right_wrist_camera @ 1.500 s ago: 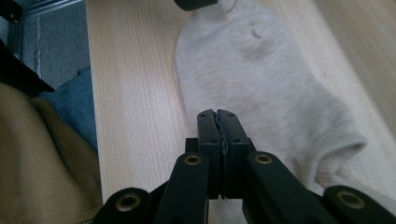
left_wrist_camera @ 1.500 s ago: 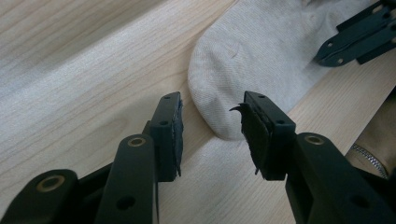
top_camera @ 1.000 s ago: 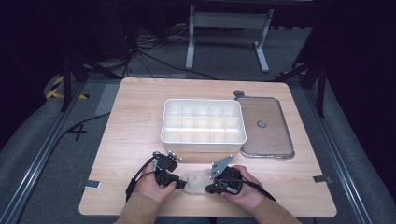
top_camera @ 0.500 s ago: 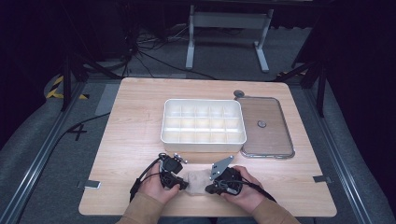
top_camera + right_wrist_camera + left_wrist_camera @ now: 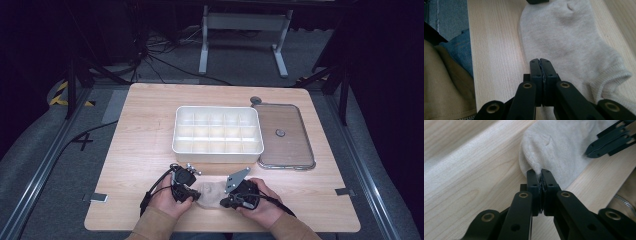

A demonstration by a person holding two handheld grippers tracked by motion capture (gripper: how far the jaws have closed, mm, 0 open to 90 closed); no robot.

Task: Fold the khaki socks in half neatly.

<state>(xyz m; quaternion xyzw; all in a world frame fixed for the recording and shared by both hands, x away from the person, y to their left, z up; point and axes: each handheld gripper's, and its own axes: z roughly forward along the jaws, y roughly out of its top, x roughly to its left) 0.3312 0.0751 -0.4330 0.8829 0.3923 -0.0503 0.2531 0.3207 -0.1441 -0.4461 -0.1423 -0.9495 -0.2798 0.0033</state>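
Note:
A pale beige ankle sock point(image 5: 210, 194) lies flat on the wooden table near its front edge, between my two grippers. My left gripper point(image 5: 195, 194) is shut on the sock's left end; in the left gripper view its jaws point(image 5: 541, 172) pinch a fold of the sock point(image 5: 559, 147). My right gripper point(image 5: 226, 202) is shut on the sock's near edge at the other end. The right gripper view shows its jaws point(image 5: 540, 61) pressed together on the edge of the sock point(image 5: 569, 42). The right gripper's tip point(image 5: 591, 151) rests on the sock at the upper right of the left gripper view.
A white tray point(image 5: 217, 151) divided into several compartments stands at the table's middle. A clear lid point(image 5: 285, 150) with a small knob lies flat to its right, and a small round object point(image 5: 256, 100) sits behind it. The table's front edge lies just below the hands.

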